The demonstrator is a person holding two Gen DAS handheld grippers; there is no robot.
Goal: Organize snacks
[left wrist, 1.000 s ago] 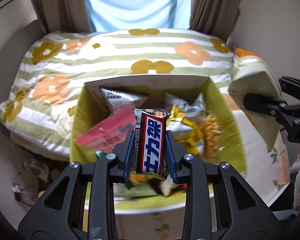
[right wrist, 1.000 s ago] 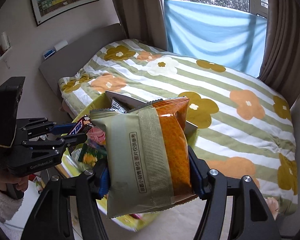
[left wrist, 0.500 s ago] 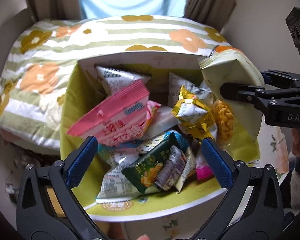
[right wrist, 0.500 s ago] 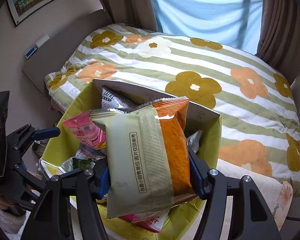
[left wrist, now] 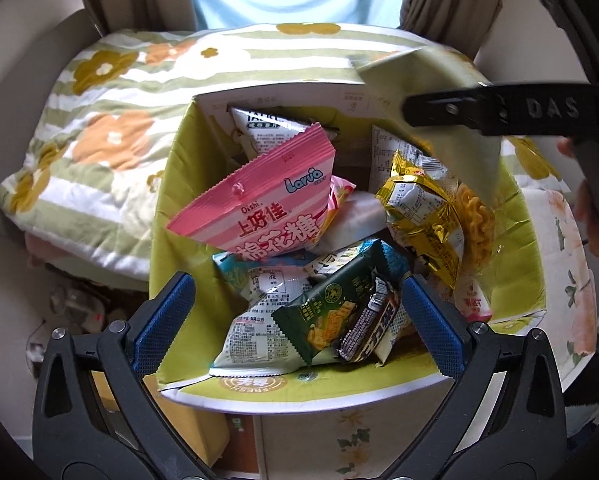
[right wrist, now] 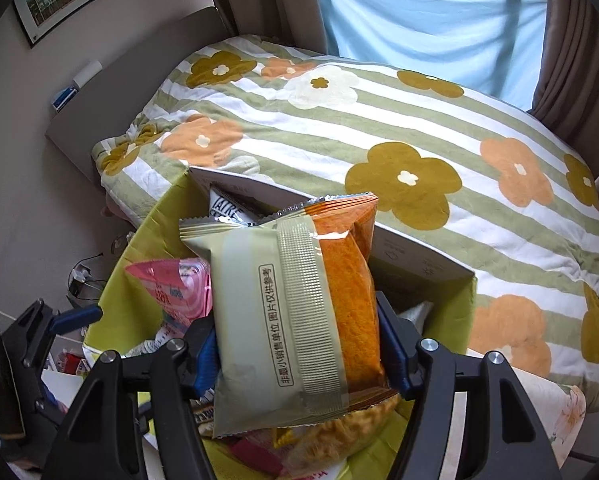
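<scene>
Working across from the left: my left gripper [left wrist: 297, 320] hangs over the near edge of the green-lined box [left wrist: 167, 216] with its jaws spread wide and nothing between the pads; it holds nothing. Directly beneath it, at about 6 o'clock in the box, lies the chocolate bar [left wrist: 369, 330], partly on top of a dark green cracker pack [left wrist: 327, 312]. At 10 o'clock in the box a pink marshmallow bag [left wrist: 259, 204] leans up; at 2 o'clock sits a gold foil packet [left wrist: 423, 216]. Moving right, my right gripper [right wrist: 299, 354] has the pale green and orange snack bag [right wrist: 283, 320] between its pads, and the jaws are opening at this moment; I cannot tell whether the pads press the bag firmly or only brush it. Key relation, my judgement: the bag's long axis runs from 6 to 12 o'clock in the right wrist view, straight along the gripper's pointing line, and its lower end already hangs over the box's right half, above the gold packet and a yellow crunchy snack [left wrist: 475, 224]. So the bag lies straight ahead of and below the right hand, which is the nearer one; it should drop lengthwise into the 3 o'clock side. Box sits against a flowered quilt [right wrist: 379, 128].
</scene>
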